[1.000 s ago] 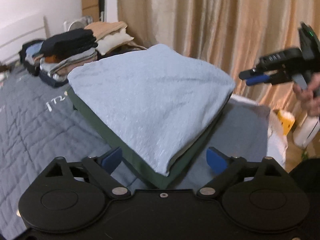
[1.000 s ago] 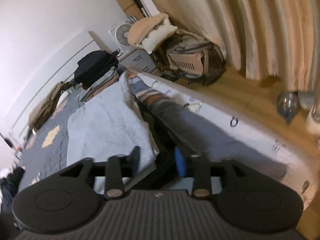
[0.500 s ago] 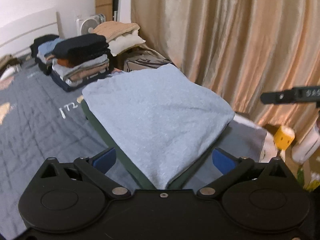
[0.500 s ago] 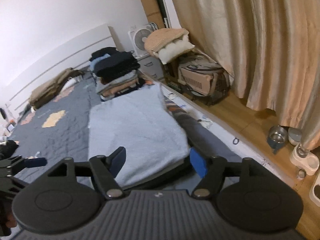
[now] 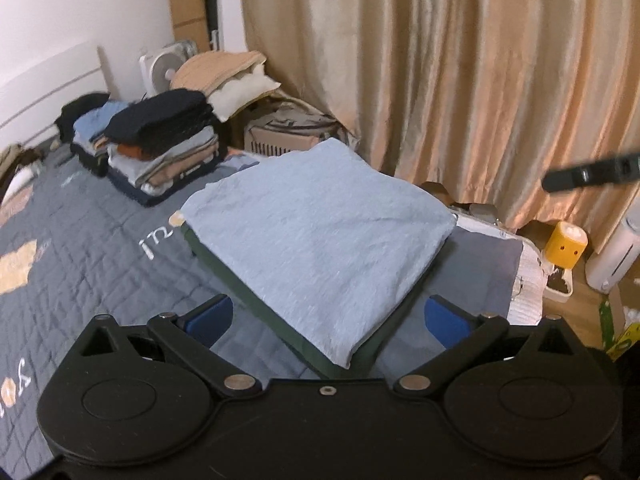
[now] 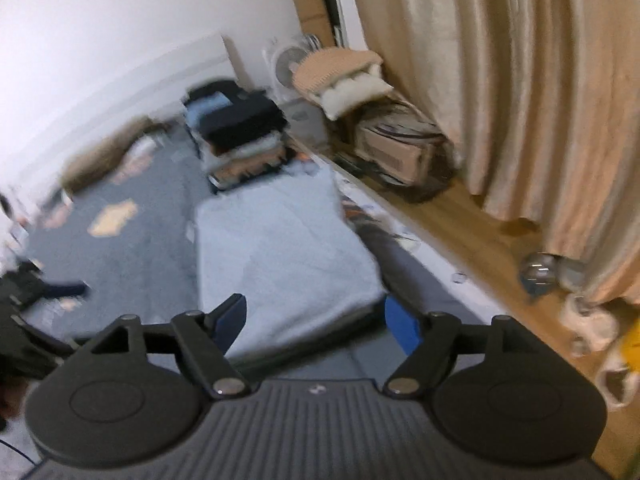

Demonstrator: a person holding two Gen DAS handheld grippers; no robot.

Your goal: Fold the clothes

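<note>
A folded light blue garment (image 5: 320, 236) lies flat on a folded dark green one (image 5: 248, 300), of which only the edge shows, on the bed. My left gripper (image 5: 328, 316) is open, its blue pads either side of the pile's near corner and just above it, holding nothing. My right gripper (image 6: 316, 320) is open too, hovering short of the light blue garment (image 6: 280, 256) with nothing between its fingers. The right gripper (image 5: 592, 170) shows as a dark blur at the right of the left wrist view. The left gripper (image 6: 44, 290) is blurred at the left of the right wrist view.
A stack of folded clothes (image 5: 160, 148) sits behind the pile on the grey quilt (image 5: 80, 260). Beige curtains (image 5: 440, 80) hang beyond the bed edge. A box and cushions (image 6: 400, 144) stand on the wooden floor (image 6: 460, 232), with a yellow object (image 5: 566, 244) near the bed's corner.
The right gripper's fingers have spread from nearly shut at the pile's edge to wide open, and it has drawn back. The left gripper stayed open and pulled back slightly.
</note>
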